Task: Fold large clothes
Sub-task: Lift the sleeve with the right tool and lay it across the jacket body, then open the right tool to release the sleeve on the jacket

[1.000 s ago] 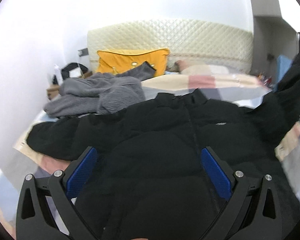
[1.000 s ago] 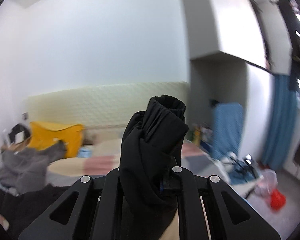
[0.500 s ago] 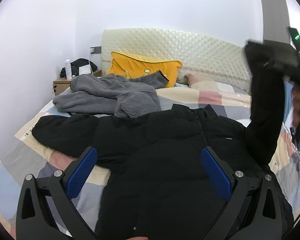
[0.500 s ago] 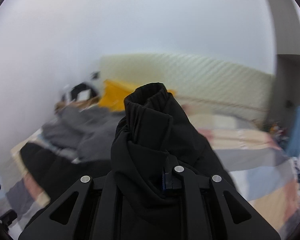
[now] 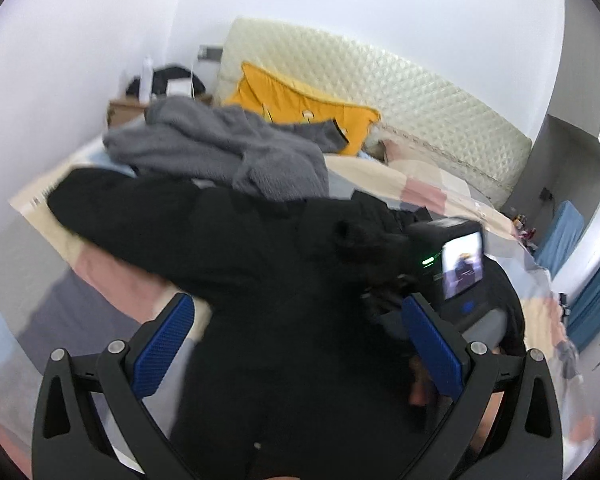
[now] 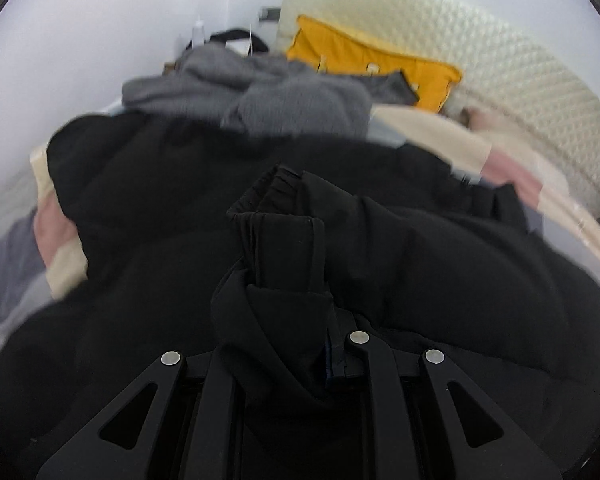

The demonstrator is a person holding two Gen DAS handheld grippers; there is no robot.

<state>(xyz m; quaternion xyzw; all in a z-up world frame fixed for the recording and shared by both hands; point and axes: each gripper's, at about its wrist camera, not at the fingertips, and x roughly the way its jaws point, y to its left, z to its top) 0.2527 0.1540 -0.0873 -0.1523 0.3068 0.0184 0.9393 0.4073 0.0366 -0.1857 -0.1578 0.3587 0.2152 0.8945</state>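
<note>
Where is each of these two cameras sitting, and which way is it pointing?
Left wrist view: on the left gripper, looking along its open jaws, down over the black jacket on the bed; the right gripper and its camera show.
Right wrist view: on the right gripper, jaws shut on the jacket's sleeve cuff.
Shared: jacket, grey fleece, yellow pillow, quilted headboard.
</note>
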